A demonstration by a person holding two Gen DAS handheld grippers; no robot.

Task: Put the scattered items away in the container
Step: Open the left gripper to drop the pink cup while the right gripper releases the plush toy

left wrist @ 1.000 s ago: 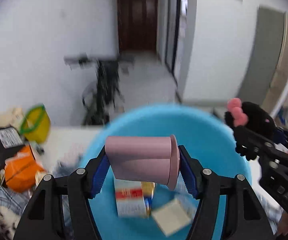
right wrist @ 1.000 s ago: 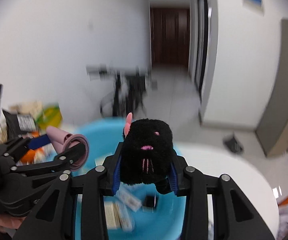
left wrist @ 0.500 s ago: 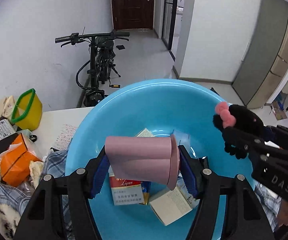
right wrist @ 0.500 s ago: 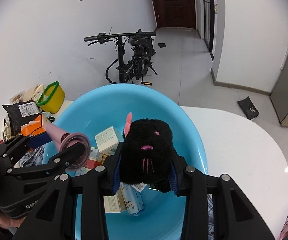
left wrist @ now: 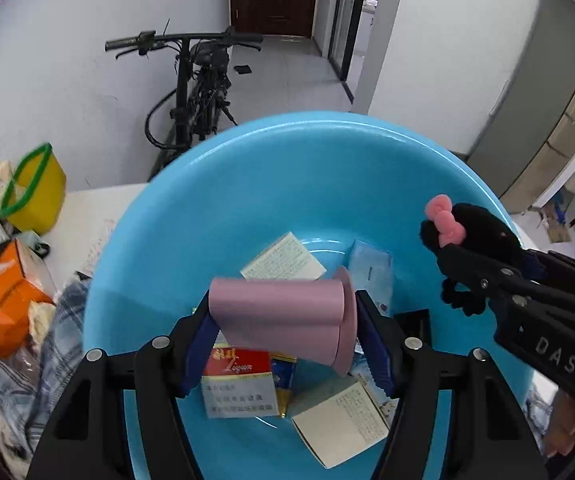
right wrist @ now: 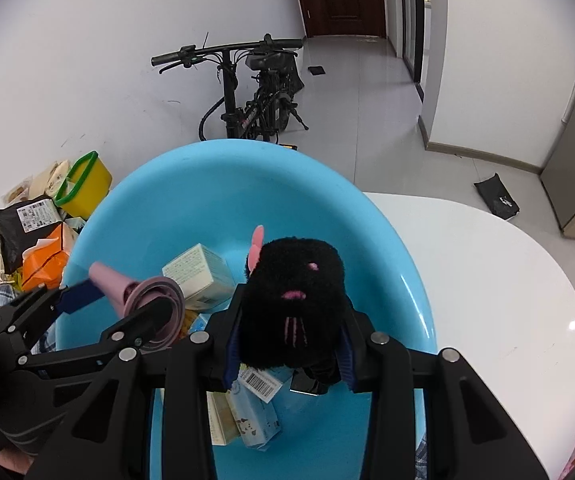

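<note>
A big blue basin (left wrist: 295,168) (right wrist: 207,192) holds several small boxes and packets, among them a red-and-white carton (left wrist: 239,384). My left gripper (left wrist: 287,344) is shut on a pink cup (left wrist: 283,312) lying sideways, held over the basin's inside. It also shows in the right wrist view (right wrist: 143,300). My right gripper (right wrist: 287,356) is shut on a black plush toy (right wrist: 295,300) with a pink bow, held over the basin. The toy shows at the right of the left wrist view (left wrist: 475,236).
Left of the basin lie an orange packet (left wrist: 3,304), a yellow box with green rim (left wrist: 35,192), a black parcel (right wrist: 19,224) and checked cloth (left wrist: 47,344). The white round table (right wrist: 507,280) extends right. A bicycle (right wrist: 255,96) stands by the wall beyond.
Both grippers have tilted downward and come in over the basin, so I see more of its inside. Each keeps its hold on its object.
</note>
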